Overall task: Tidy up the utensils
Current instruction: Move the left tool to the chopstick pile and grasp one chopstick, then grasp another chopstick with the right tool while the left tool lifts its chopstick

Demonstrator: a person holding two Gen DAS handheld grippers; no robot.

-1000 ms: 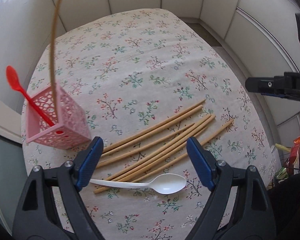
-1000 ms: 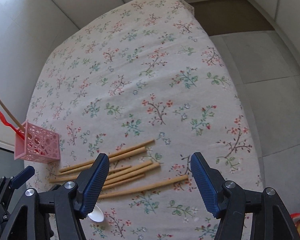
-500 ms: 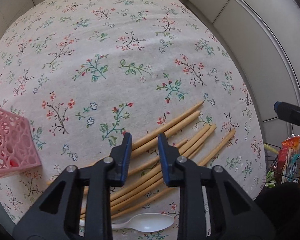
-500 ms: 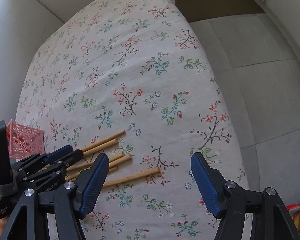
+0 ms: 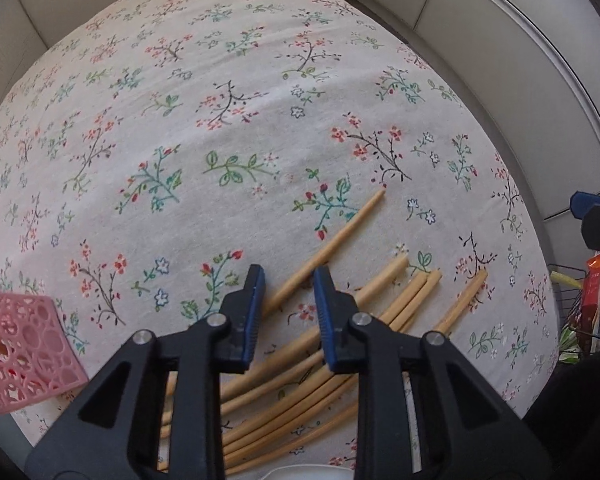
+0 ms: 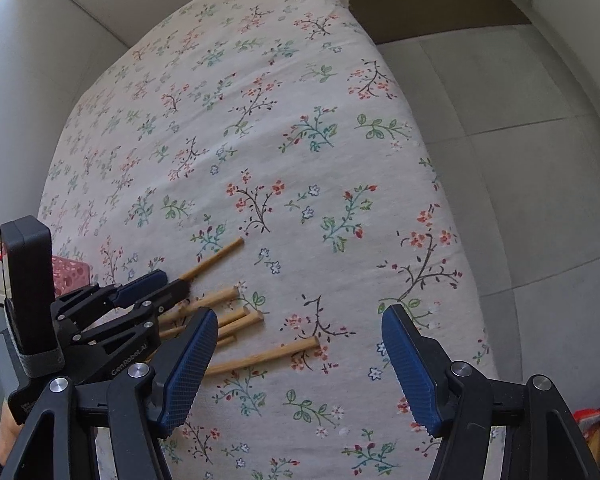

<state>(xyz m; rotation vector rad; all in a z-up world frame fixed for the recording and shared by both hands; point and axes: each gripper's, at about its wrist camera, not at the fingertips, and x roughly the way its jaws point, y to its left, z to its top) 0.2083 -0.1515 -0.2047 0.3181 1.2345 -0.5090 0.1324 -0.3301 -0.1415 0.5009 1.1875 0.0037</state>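
My left gripper (image 6: 162, 286): black plastic frame, blue pads with crosshatch grip, silver screws at the pivots, white "GenRobot.AI" lettering on one arm, black camera block strapped on with a grey band. My right gripper (image 6: 296, 368) (same build): wider blue pads.

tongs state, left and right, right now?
Left tongs: have just been closing, now narrow around a chopstick, a gap visible beside it, not clamped.
Right tongs: wide open, empty.
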